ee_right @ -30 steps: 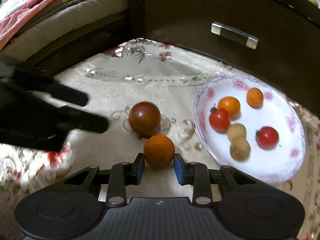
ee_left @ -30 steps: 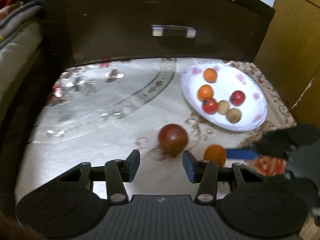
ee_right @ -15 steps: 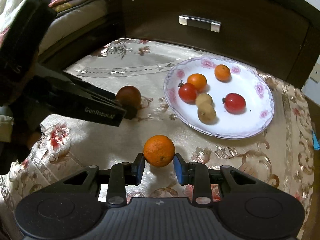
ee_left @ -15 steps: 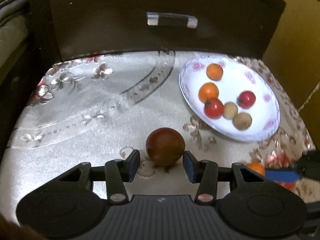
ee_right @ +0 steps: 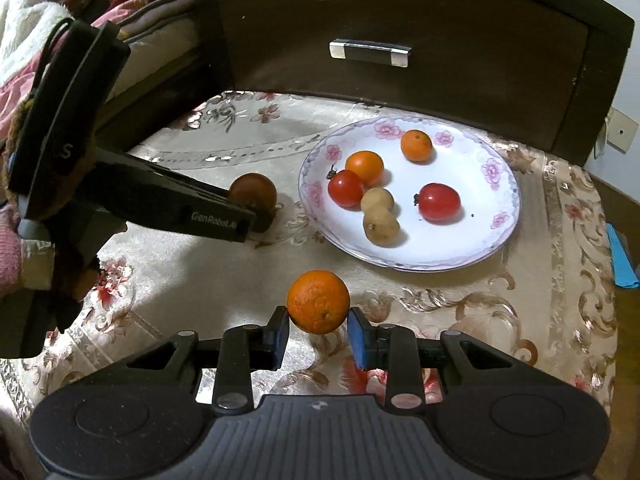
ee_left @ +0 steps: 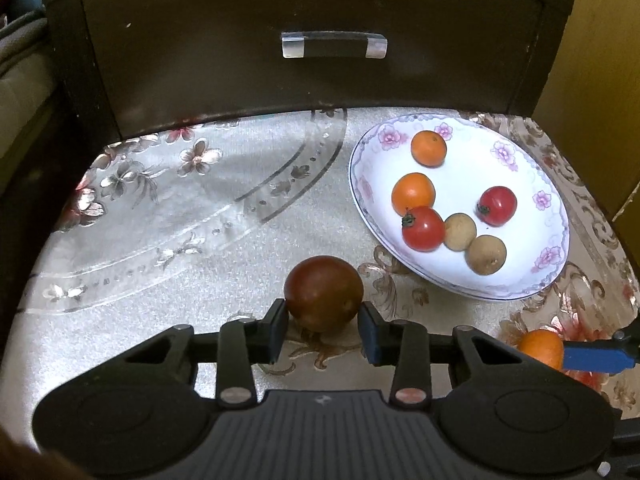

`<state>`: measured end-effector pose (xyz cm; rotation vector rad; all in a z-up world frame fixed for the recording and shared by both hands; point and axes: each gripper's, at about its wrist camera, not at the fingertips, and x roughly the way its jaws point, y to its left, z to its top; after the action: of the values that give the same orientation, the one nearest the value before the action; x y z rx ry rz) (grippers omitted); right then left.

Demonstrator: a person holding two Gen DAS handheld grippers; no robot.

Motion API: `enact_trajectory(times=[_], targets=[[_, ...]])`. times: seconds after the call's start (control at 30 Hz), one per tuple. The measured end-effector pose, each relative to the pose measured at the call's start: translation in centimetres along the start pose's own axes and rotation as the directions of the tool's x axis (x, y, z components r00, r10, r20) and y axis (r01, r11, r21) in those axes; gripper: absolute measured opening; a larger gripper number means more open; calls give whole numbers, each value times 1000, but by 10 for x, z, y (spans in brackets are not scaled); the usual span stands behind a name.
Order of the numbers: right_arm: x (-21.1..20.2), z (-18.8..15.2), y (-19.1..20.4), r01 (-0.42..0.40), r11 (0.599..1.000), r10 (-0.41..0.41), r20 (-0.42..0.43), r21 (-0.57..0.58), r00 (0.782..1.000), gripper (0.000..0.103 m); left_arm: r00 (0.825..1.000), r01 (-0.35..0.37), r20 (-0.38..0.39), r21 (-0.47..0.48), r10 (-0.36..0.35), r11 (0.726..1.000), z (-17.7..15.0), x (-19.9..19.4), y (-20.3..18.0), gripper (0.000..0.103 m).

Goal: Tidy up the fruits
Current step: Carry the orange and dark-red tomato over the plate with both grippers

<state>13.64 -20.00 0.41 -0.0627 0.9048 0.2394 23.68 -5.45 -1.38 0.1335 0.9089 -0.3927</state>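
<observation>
A dark red tomato (ee_left: 324,292) sits on the patterned cloth just left of the white flowered plate (ee_left: 520,184). My left gripper (ee_left: 322,320) is closing on it, and both blue pads touch its sides. The right wrist view shows that gripper (ee_right: 248,220) from the side, with the tomato (ee_right: 254,192) at its tips. My right gripper (ee_right: 318,322) is shut on an orange (ee_right: 319,300) in front of the plate (ee_right: 480,216). The plate holds two small oranges, two red tomatoes and two brown round fruits.
A dark wooden drawer front (ee_left: 320,40) with a metal handle (ee_left: 334,45) stands right behind the cloth. Bedding (ee_right: 48,40) lies at the far left. A hand in a pink sleeve (ee_right: 8,252) holds the left gripper.
My left gripper moved forward until the dark tomato lay between its pads, then narrowed onto it. My right gripper carried the orange away from the tomato, to the front of the plate.
</observation>
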Motion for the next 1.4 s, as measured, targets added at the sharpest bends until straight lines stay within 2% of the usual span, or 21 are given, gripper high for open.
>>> enact_trajectory(times=[0.2,0.43,0.6,0.73,0.8,0.87,1.4], targets=[[-6,0,-5,-3,1000,3,12,9,1000,25,1000,5,-12,22,-5,1000,-11,-15,-3,45],[-18,-1,1,4,1000,-4,17,8,1000,21,998,11,-65,87,-5,996,-43,-43,-11,45],[-16,-10,8,22,1000,-22,-8,-6,1000,21,997,12,-73,68,-7,998,-57,-52,-7,46],[-13,-9,14,40,999,-40,-1,-19,999,23,998,17,-56,76,-13,997,-57,-51,-9,46],[-9,-6,14,48,999,-48,9,-14,999,35,999,9,-49,91,-4,996,-57,-49,-9,46],[-5,-4,13,49,999,-49,18,-10,999,40,999,2,-47,93,2,996,-56,-45,-7,47],[31,7,15,75,997,-75,1,-2,997,39,999,24,-47,49,-22,999,-45,-25,8,49]])
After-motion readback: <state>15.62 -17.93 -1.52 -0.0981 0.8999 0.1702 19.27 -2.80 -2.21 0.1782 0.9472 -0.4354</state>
